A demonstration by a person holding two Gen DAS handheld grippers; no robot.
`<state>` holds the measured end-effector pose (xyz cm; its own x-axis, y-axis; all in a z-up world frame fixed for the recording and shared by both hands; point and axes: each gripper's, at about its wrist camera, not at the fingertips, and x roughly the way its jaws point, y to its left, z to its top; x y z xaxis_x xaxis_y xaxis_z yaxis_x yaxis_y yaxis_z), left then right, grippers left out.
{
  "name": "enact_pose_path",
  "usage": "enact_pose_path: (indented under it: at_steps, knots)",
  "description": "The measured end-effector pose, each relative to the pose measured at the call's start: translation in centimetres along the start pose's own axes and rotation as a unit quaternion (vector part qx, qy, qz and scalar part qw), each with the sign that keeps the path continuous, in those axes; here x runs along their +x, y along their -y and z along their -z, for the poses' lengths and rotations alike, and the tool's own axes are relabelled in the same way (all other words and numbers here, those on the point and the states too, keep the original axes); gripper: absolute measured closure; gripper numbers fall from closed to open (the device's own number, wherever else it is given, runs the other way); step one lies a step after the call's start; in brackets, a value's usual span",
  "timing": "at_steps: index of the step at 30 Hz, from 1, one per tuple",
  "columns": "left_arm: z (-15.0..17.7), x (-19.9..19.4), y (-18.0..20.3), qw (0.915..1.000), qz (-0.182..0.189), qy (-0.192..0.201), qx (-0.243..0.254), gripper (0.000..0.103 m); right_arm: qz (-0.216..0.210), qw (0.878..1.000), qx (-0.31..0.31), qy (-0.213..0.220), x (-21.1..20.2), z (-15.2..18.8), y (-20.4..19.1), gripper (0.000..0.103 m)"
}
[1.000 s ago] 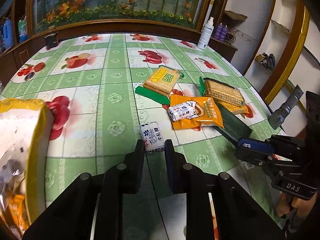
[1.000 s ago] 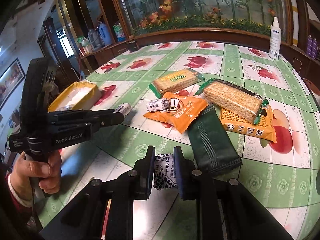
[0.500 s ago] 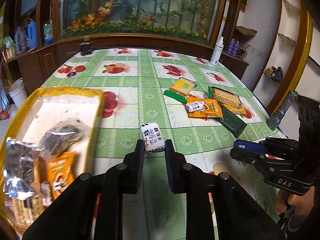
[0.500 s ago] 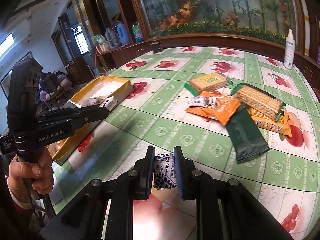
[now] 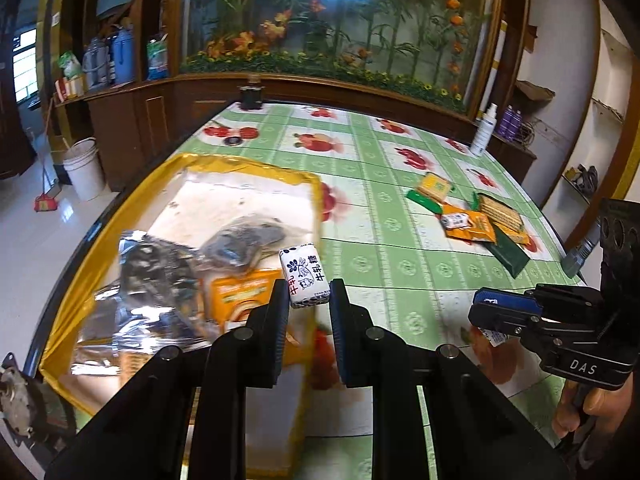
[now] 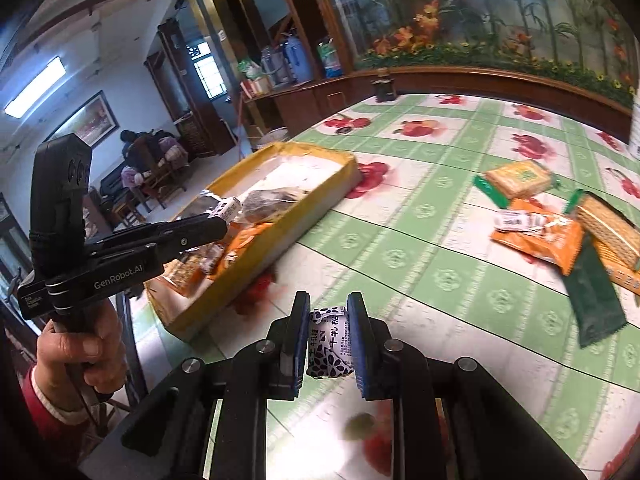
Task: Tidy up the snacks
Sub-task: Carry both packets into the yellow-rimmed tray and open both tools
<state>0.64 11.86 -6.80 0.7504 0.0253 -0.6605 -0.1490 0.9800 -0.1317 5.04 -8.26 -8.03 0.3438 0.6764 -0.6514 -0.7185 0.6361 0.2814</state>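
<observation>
My left gripper (image 5: 309, 298) is shut on a white milk candy (image 5: 304, 274) and holds it over the near right part of the yellow box (image 5: 256, 168), which holds several foil and orange snack packs. In the right wrist view the left gripper (image 6: 218, 216) hangs over the box (image 6: 320, 196). My right gripper (image 6: 328, 334) is shut on a second wrapped candy (image 6: 330, 338) above the tablecloth, right of the box. It also shows in the left wrist view (image 5: 486, 312). Loose snacks (image 5: 472, 216) lie on the table to the right.
The loose pile has cracker packs (image 6: 516, 178), an orange pack (image 6: 544, 236) and a dark green pack (image 6: 596, 300). A white spray bottle (image 5: 484, 132) stands at the far right edge. The table's left edge runs beside the box, with floor and a white bucket (image 5: 86, 168) beyond.
Both grippers have swung left with their candies. The left candy now hangs over the yellow box; earlier it was over bare tablecloth. The snack pile has fallen away to the right.
</observation>
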Motion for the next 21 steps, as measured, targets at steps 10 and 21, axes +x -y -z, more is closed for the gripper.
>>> enact_pose_path:
  at_steps: [10, 21]
  knots:
    - [1.1, -0.9, -4.2, 0.9988, -0.038, 0.001, -0.032, 0.085, -0.046, 0.999, -0.02, -0.018, 3.9, -1.7, -4.2, 0.084]
    - [1.7, -0.7, -4.5, 0.9989, -0.034, -0.012, -0.029, 0.085, -0.08, 0.996, -0.042, -0.01, 8.2, -5.4, -8.4, 0.084]
